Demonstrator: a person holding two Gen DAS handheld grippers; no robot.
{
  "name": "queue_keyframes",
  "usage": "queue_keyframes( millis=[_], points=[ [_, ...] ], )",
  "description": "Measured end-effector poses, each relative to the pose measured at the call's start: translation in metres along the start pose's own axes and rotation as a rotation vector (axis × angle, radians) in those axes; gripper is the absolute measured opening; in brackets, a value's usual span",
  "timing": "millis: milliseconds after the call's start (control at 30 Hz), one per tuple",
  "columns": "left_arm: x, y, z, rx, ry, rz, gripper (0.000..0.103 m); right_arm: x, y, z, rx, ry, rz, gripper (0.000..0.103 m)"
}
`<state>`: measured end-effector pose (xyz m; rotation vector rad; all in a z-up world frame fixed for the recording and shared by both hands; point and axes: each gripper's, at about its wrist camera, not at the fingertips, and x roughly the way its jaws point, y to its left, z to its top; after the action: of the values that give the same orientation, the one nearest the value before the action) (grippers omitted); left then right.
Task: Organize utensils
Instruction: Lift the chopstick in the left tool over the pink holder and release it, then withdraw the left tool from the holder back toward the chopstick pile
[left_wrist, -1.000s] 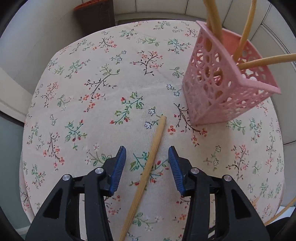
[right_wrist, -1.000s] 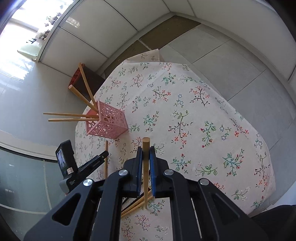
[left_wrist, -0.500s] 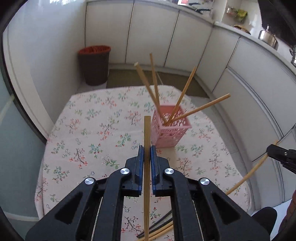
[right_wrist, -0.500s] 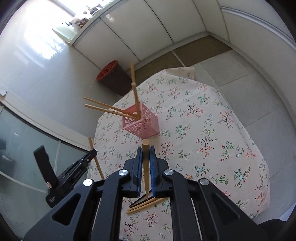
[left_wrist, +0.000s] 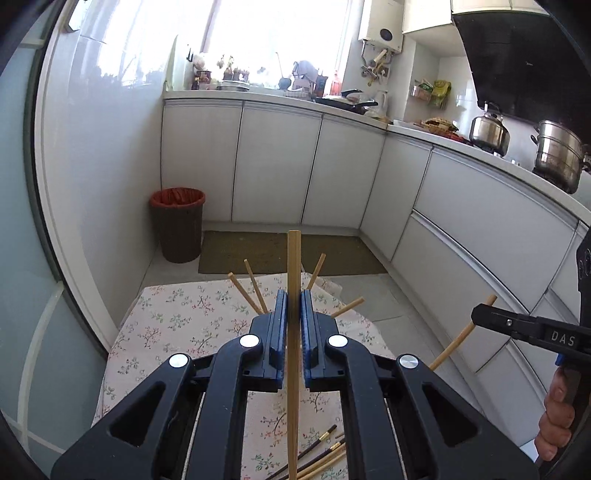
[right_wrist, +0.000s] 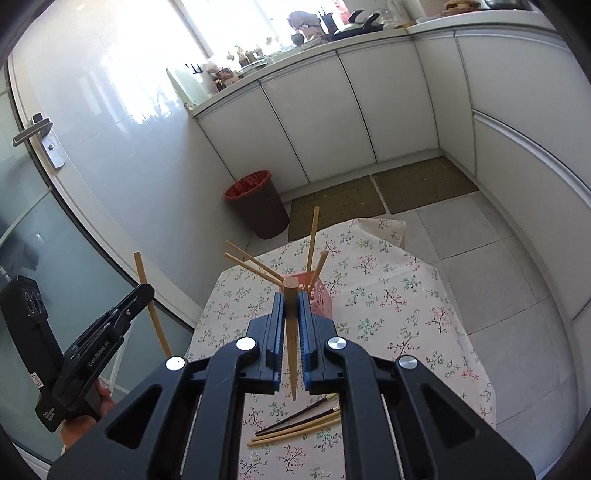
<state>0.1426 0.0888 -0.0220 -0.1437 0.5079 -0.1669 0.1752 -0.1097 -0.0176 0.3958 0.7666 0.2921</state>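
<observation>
My left gripper (left_wrist: 294, 297) is shut on a pale wooden chopstick (left_wrist: 294, 258) that stands nearly upright between its blue pads, high above the table. My right gripper (right_wrist: 291, 301) is shut on a second wooden chopstick (right_wrist: 291, 286), thick end up. Just beyond it stands the pink lattice holder (right_wrist: 322, 297), partly hidden, with several chopsticks (right_wrist: 313, 236) fanning out of it. In the left wrist view only those sticks' tips (left_wrist: 252, 280) show. Each view catches the other gripper at its edge: the right (left_wrist: 482, 314), the left (right_wrist: 144, 292). Several loose chopsticks (right_wrist: 295, 428) lie on the cloth below.
The small table wears a floral cloth (right_wrist: 391, 295) and its edges drop to a tiled floor. A brown bin with a red liner (right_wrist: 258, 206) stands against the wall beyond. White cabinets (left_wrist: 277, 166) line the back and right. A hand (left_wrist: 554, 417) grips the right tool.
The left gripper closed on the chopstick that lay on the cloth and lifted it. Both grippers rose well above the table and tilted up, so the kitchen now fills the views.
</observation>
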Motion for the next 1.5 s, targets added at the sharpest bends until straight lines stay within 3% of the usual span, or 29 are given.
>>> queue_keyframes(
  millis=[200,400,533,667,933,1133,1167,1200,1267,1500],
  points=[
    [0.016,-0.015,0.030,-0.046,-0.131,0.032,0.006,-0.004,0.010,0.033,-0.037,-0.117,0.017,0.008],
    [0.047,-0.023,0.048,-0.082,-0.290,0.093,0.006,-0.004,0.023,0.057,-0.108,-0.327,0.019,0.008],
    [0.078,-0.019,0.047,-0.098,-0.336,0.127,0.006,0.008,0.025,0.059,-0.147,-0.420,0.003,0.008],
    [0.109,-0.017,0.039,-0.099,-0.348,0.138,0.006,0.035,0.013,0.055,-0.144,-0.445,-0.001,0.008],
    [0.150,-0.011,0.015,-0.069,-0.367,0.183,0.006,0.090,-0.006,0.043,-0.148,-0.405,0.003,0.008],
    [0.163,-0.006,-0.002,-0.052,-0.333,0.180,0.008,0.110,-0.005,0.037,-0.155,-0.383,0.015,0.008],
    [0.158,-0.003,-0.002,-0.059,-0.335,0.172,0.019,0.111,-0.003,0.035,-0.157,-0.382,0.018,0.008],
    [0.148,0.000,0.000,-0.075,-0.351,0.163,0.043,0.111,-0.001,0.034,-0.158,-0.379,0.022,0.008],
    [0.121,0.006,0.005,-0.106,-0.414,0.161,0.061,0.112,0.004,0.033,-0.164,-0.379,0.030,0.008],
    [0.050,0.017,0.026,-0.110,-0.505,0.166,0.062,0.119,0.021,0.027,-0.203,-0.361,0.042,0.008]
  ],
)
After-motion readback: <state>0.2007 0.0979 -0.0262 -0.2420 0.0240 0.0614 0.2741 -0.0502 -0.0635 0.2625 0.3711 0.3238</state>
